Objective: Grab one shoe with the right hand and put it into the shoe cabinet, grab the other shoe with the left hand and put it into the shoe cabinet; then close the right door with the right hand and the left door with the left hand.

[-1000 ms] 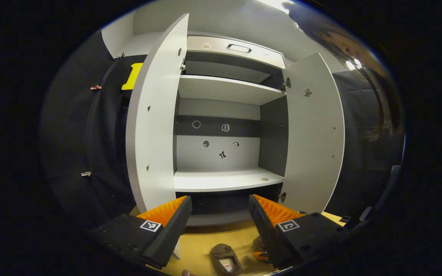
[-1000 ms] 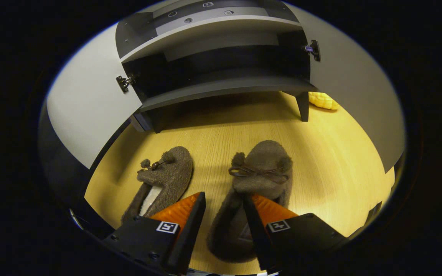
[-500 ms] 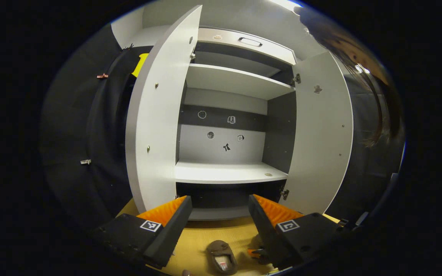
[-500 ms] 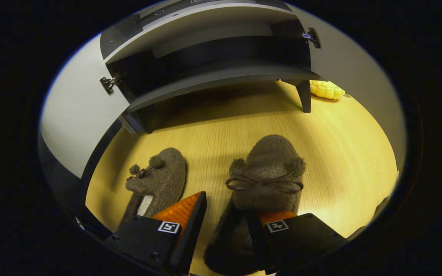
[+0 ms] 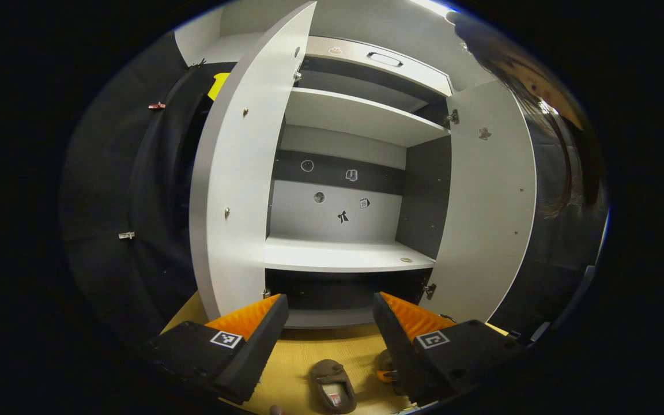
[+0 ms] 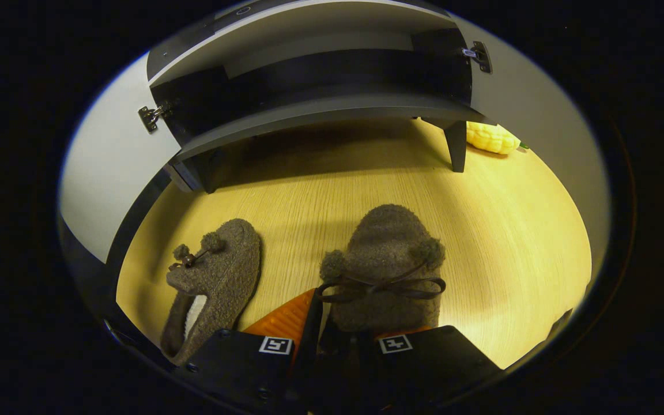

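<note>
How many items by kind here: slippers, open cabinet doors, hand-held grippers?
Slippers: 2, one between the right hand-held gripper fingers, one lying free on the floor
Open cabinet doors: 2, left and right
Hand-held grippers: 2, counting the left hand-held gripper, which is open and empty
Total: 6

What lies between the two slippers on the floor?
Bare wooden floor separates the left slipper from the right slipper, which sits in the right claw; this shows in the right gripper view.
</note>
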The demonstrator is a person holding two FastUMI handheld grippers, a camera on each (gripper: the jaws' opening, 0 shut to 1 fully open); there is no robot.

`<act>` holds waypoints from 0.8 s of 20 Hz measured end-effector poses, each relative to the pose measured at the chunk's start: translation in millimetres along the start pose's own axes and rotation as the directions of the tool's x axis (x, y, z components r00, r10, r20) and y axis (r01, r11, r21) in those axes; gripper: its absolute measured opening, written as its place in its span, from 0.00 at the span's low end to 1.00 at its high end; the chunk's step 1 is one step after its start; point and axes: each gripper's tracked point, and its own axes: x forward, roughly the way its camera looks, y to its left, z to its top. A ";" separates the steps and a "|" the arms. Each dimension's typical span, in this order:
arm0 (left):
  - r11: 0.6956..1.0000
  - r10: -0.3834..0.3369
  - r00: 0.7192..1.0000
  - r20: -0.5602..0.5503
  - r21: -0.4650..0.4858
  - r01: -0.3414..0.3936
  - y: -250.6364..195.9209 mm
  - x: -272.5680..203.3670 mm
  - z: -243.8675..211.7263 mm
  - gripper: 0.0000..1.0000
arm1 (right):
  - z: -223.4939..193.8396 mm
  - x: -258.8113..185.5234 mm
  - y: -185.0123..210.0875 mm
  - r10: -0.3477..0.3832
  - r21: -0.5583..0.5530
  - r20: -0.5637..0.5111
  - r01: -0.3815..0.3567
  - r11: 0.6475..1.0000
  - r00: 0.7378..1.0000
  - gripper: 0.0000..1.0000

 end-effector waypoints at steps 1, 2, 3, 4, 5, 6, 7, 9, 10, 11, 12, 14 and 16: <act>1.000 -0.002 1.000 -0.004 0.001 0.002 -1.2 0.7 -0.4 0.94 | -0.3 -0.3 0.2 -0.002 -0.007 -0.002 0.002 1.000 1.000 0.40; 1.000 -0.005 1.000 -0.008 0.001 0.005 -2.2 1.5 -2.1 0.94 | 0.2 0.2 0.6 -0.005 -0.009 -0.002 0.005 1.000 1.000 0.40; 1.000 -0.009 1.000 -0.011 0.001 0.009 -3.7 2.4 -2.6 0.94 | 4.4 1.2 -11.1 -0.065 -0.013 0.013 0.066 0.998 0.998 0.40; 1.000 -0.012 1.000 -0.015 0.000 0.012 -4.7 3.3 -4.4 0.94 | 6.4 0.2 -11.3 -0.065 -0.004 0.023 0.065 0.998 0.998 0.05; 1.000 -0.014 1.000 -0.015 -0.001 0.014 -5.4 4.2 -4.6 0.94 | 1.5 -0.3 -7.9 -0.051 -0.008 0.005 0.051 0.999 0.999 0.08; 1.000 -0.015 1.000 -0.017 -0.002 0.015 -6.0 4.3 -5.1 0.94 | 3.2 0.2 -8.6 -0.047 -0.007 0.008 0.047 0.999 0.999 0.08; 1.000 -0.015 1.000 -0.019 -0.004 0.015 -6.1 4.9 -5.1 0.94 | 2.5 0.5 -8.3 -0.038 -0.011 0.004 0.038 0.999 0.999 0.08; 1.000 -0.015 1.000 -0.018 -0.009 0.015 -6.7 5.4 -4.7 0.94 | 1.9 -1.8 -8.9 -0.023 -0.020 0.006 0.023 1.000 1.000 0.08; 1.000 -0.016 1.000 -0.020 -0.013 0.016 -7.8 5.8 -5.4 0.94 | 2.4 -3.6 -9.4 -0.020 -0.022 0.006 0.020 1.000 1.000 0.08; 1.000 -0.018 1.000 -0.020 -0.016 0.017 -8.4 6.6 -4.0 0.94 | 4.0 -8.5 -10.3 -0.021 -0.026 0.008 0.021 0.999 1.000 0.08; 1.000 -0.020 1.000 -0.019 -0.018 0.020 -10.4 6.5 -3.6 0.94 | 7.5 -13.8 -11.7 -0.021 -0.033 0.014 0.021 0.999 1.000 0.08; 0.999 -0.029 1.000 -0.011 -0.022 0.029 -14.2 6.5 0.8 0.94 | 20.5 -35.3 -5.3 0.020 -0.013 0.035 -0.020 1.000 0.999 0.08; 0.999 -0.047 0.999 -0.018 -0.024 0.047 -21.2 6.0 2.5 0.94 | 40.9 -62.9 -4.9 0.039 -0.031 0.086 -0.036 0.999 0.996 0.08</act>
